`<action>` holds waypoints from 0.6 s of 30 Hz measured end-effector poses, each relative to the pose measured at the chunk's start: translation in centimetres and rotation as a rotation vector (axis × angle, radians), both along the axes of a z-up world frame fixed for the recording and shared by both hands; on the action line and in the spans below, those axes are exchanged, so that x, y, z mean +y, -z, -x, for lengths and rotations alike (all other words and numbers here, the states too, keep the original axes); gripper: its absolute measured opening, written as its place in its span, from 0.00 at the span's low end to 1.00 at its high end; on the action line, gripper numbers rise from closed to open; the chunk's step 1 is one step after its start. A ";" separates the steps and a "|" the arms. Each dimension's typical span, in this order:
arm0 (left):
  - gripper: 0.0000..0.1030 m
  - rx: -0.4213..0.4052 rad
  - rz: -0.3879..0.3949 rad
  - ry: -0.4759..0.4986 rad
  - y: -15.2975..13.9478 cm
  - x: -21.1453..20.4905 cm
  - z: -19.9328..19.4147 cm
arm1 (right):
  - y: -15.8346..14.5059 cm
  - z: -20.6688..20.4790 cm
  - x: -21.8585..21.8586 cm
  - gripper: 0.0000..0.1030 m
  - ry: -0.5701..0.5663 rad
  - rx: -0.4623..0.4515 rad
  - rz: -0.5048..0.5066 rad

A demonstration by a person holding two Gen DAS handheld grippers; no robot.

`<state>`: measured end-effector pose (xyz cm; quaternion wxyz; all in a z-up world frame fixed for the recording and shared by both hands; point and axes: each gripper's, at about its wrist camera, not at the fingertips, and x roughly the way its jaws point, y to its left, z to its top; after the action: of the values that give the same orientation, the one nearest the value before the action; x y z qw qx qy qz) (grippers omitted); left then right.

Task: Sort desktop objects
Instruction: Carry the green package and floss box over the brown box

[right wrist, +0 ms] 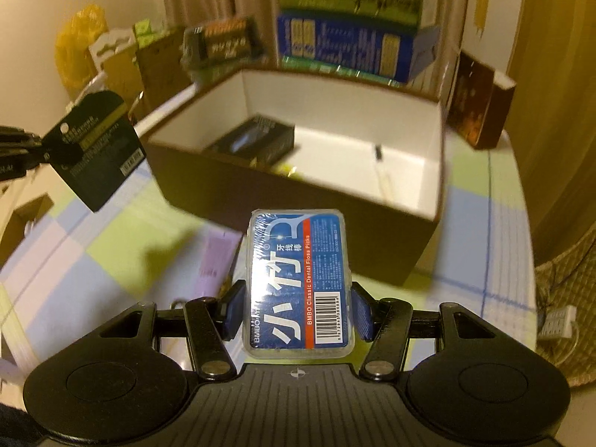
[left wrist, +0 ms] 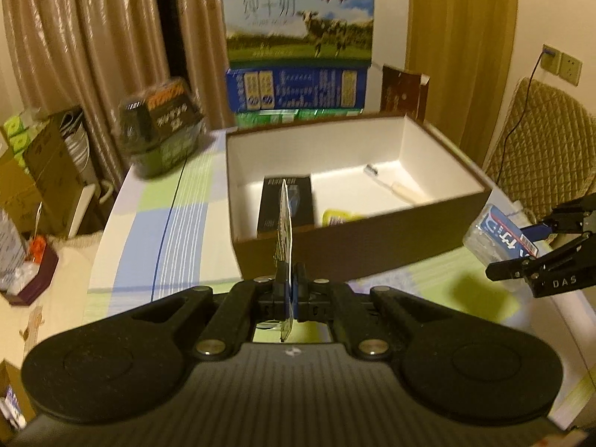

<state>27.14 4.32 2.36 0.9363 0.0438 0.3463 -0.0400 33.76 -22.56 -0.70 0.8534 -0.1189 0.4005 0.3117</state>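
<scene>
Left wrist view: the left gripper (left wrist: pixel 288 283) is clenched on a thin card (left wrist: pixel 285 219), seen edge-on, held upright in the air just short of the box (left wrist: pixel 357 238) near wall. The card looks light and stiff enough to stand from the pinch, but a flat blister card would likely twist if gripped at a corner; a hold low on its middle edge, as here, seems safest. Its face cannot be read from this angle. In the box lie a black carton (left wrist: pixel 287 205), a yellow item (left wrist: pixel 337 218) half hidden by the wall, and a small pale tool (left wrist: pixel 395 186), too blurred to name. At the right edge the right gripper (left wrist: pixel 521 246) carries the floss case (left wrist: pixel 499 234), cut off by its fingers.

Right wrist view: the right gripper (right wrist: pixel 296 311) is grasping the floss case (right wrist: pixel 298 283) across its long sides, above the tabletop (right wrist: pixel 480 231) in front of the box (right wrist: pixel 298 197). The case looks like light, hard, glossy plastic, probably slippery, so the pads should stay at mid-length. The card (right wrist: pixel 95 149) hangs at the left, its back showing; the left gripper is mostly out of frame. Motion blur smears the box contents and stacked cartons (right wrist: pixel 350 37) beyond.
</scene>
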 end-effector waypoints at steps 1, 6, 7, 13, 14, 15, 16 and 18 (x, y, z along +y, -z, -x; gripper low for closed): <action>0.00 -0.011 0.001 0.008 -0.4 -0.2 -0.3 | -0.5 -0.3 0.0 0.52 0.004 -0.008 -0.009; 0.00 -0.052 0.018 0.049 -1.7 -1.0 -2.1 | -2.4 -2.5 0.1 0.52 0.021 -0.045 -0.047; 0.00 -0.060 0.020 0.057 -1.9 -1.2 -2.5 | -2.8 -2.9 0.2 0.52 0.023 -0.056 -0.050; 0.00 -0.087 0.052 0.101 -3.0 -2.0 -6.0 | -4.3 -5.5 1.2 0.52 0.017 -0.093 -0.075; 0.00 -0.090 0.061 0.108 -3.1 -2.2 -6.7 | -4.4 -6.1 1.6 0.52 0.016 -0.100 -0.069; 0.00 -0.090 0.070 0.116 -3.2 -2.3 -7.3 | -4.4 -6.5 1.9 0.52 0.014 -0.104 -0.066; 0.00 -0.088 0.077 0.121 -3.2 -2.4 -8.1 | -4.4 -7.1 2.3 0.52 0.012 -0.103 -0.066; 0.00 -0.086 0.091 0.133 -3.2 -2.7 -9.5 | -4.2 -8.5 2.8 0.52 0.013 -0.094 -0.067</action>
<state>36.65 1.60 5.53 0.9465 0.0260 0.3000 -0.1159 42.25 -19.77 3.55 0.8768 -0.1021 0.3502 0.3133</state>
